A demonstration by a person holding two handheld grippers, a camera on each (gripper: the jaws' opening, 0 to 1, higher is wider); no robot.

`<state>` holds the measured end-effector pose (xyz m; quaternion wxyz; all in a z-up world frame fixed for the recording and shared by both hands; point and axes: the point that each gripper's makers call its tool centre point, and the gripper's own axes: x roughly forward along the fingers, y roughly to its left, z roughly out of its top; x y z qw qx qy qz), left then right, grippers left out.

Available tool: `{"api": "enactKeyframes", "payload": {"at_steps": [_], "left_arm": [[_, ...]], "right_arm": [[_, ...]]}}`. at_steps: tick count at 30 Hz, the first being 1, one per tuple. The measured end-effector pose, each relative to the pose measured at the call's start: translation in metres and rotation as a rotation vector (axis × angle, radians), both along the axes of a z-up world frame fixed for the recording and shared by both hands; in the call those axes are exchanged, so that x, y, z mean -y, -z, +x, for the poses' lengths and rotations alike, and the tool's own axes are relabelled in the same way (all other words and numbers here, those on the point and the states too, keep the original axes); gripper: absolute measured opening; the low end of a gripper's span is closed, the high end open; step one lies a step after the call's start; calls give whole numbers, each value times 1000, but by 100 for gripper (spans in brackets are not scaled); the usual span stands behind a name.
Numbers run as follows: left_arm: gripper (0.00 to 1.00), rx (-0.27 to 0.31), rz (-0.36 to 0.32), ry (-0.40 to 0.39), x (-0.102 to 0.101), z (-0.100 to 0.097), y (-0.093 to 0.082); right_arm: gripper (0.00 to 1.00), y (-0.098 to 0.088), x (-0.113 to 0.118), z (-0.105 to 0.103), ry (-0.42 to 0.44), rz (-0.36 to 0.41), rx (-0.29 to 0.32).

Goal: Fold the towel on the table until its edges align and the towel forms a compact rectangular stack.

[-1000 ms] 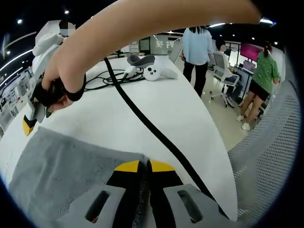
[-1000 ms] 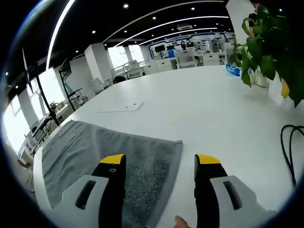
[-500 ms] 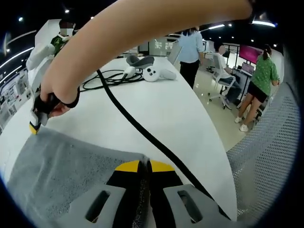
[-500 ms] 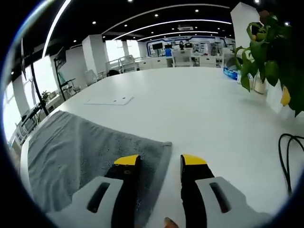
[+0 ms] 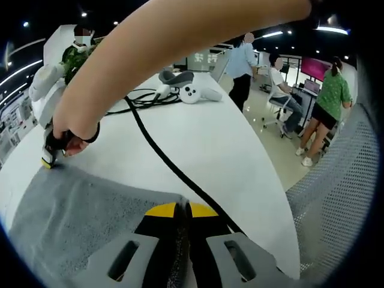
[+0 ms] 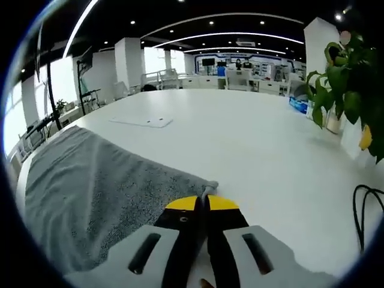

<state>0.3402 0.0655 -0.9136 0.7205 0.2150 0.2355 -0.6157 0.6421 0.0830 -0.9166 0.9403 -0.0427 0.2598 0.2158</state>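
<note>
The grey towel (image 6: 90, 192) lies flat on the white desk (image 6: 258, 150). In the right gripper view its long side runs away from the jaws toward the upper left, along the desk edge, and its short edge runs from the jaws to the left. The right gripper (image 6: 203, 204) is at the near corner of the towel; its yellow-tipped jaws are pressed together, and a small fold of the corner stands up between the tips, so they pinch the towel.

In the left gripper view the towel (image 5: 78, 216) spreads to the left of the jaws, and its far edge runs from the jaws toward the upper left. The left gripper (image 5: 183, 210) has its jaws pressed together on the towel edge, with the cloth going in between them. At the far corner the right gripper (image 5: 49, 157), held by a hand (image 5: 72, 135), touches the towel.

The cloth is plain grey with a fine speckled pile, and it has only light wrinkles.

A black cable (image 5: 174, 171) passes over the desk just beside the left jaws. Farther away lie white controllers (image 5: 195, 91). A green plant (image 6: 351, 90) stands at the right of the desk.
</note>
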Motion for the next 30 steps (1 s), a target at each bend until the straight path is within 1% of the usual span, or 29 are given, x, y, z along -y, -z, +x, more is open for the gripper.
{"api": "enactKeyframes", "payload": {"at_steps": [2,5,6,11,13,15,17,19,21,23,25,30], "left_arm": [[6,-2,1,-2,0,0,0],[6,-11,-3,-4,0,1,0],[5,-28,-12,-19,0,1,0],[5,-18,-9,-18,0,1,0],[5,-18,-18,-26,0,1,0],[5,-36,-31,-47,0,1,0],[5,-97,-41,-82,-1,1,0],[4,-95,-47,-87,-1,2,-1],[4,-103,-49,-92,-2,0,-2],[4,-121,-53,-102,-3,-2,-2],[3,-125,-54,-106,-3,-2,-2],[3,-127,-58,-114,-4,-3,-5]], "right_arm": [[1,4,3,5,-8,-5,4],[0,6,4,5,5,17,15],[0,7,5,5,11,25,18],[0,7,4,2,17,15,32],[0,7,5,1,23,34,31],[0,6,6,1,32,67,21],[0,5,5,-2,40,72,22],[0,4,3,-7,38,63,34],[0,4,3,-9,49,79,32],[0,5,5,-9,64,111,22],[0,5,5,-9,68,121,18],[0,4,4,-10,62,117,11]]}}
